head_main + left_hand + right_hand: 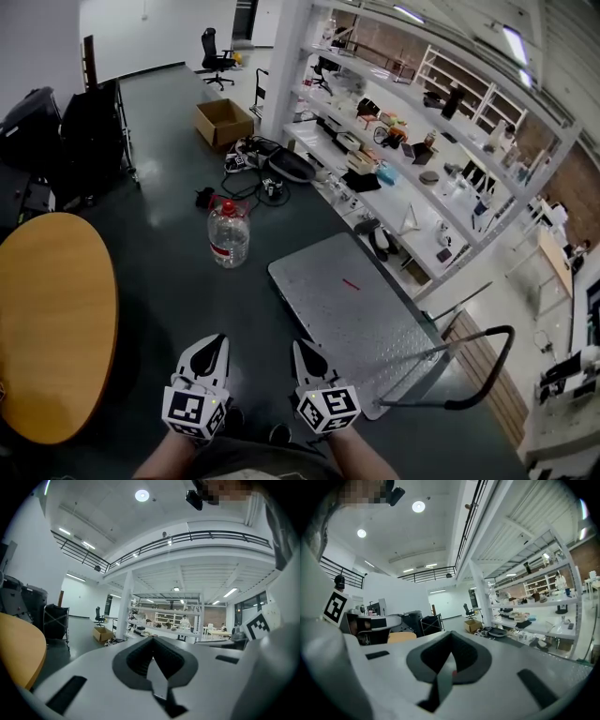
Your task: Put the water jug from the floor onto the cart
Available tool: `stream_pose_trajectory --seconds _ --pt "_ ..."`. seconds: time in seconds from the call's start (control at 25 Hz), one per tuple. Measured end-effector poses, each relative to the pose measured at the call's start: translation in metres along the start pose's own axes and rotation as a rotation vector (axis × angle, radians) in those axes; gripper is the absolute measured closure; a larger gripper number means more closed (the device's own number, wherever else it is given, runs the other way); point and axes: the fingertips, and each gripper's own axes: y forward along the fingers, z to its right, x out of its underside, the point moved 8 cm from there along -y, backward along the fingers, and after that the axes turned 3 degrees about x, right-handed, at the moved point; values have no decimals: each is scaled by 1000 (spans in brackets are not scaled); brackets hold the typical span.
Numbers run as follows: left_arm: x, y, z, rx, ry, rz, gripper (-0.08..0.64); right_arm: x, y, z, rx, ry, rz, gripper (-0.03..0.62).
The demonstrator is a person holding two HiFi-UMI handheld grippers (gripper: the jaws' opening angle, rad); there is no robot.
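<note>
Grey floor (169, 281) ahead, water jug (228, 234) upright near the cart (356, 319). Left gripper (214, 347) and right gripper (305, 351) are both pinched together, empty, well short. I'd spread the jaws first, then reach for its neck.

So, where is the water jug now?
In the head view, the jug stands upright on the floor, left of centre, just beyond the cart's far left corner, with a tangle of cables behind it.

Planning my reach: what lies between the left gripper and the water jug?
Nothing: in the head view, only bare dark floor runs from the left gripper to the water jug. The cart sits off to the right.
</note>
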Motion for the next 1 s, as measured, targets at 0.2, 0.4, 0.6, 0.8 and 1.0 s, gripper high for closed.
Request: stream_pose_trajectory --seconds 0.2,0.4,0.6,0.8,1.0 --pt "3 1 -16 -10 -2 -5 555 3 18 -2 5 25 10 603" --pt "2 0 -47 -17 -11 -17 555 7 47 -13 6 10 12 603" --pt "1 2 -84 -17 -13 -31 555 6 71 -25 42 24 31 603" --pt "6 17 -106 -30 -19 -52 555 7 92 -16 55 54 25 603" --pt "14 45 -120 -59 -19 -72 555 8 125 10 58 68 39 603"
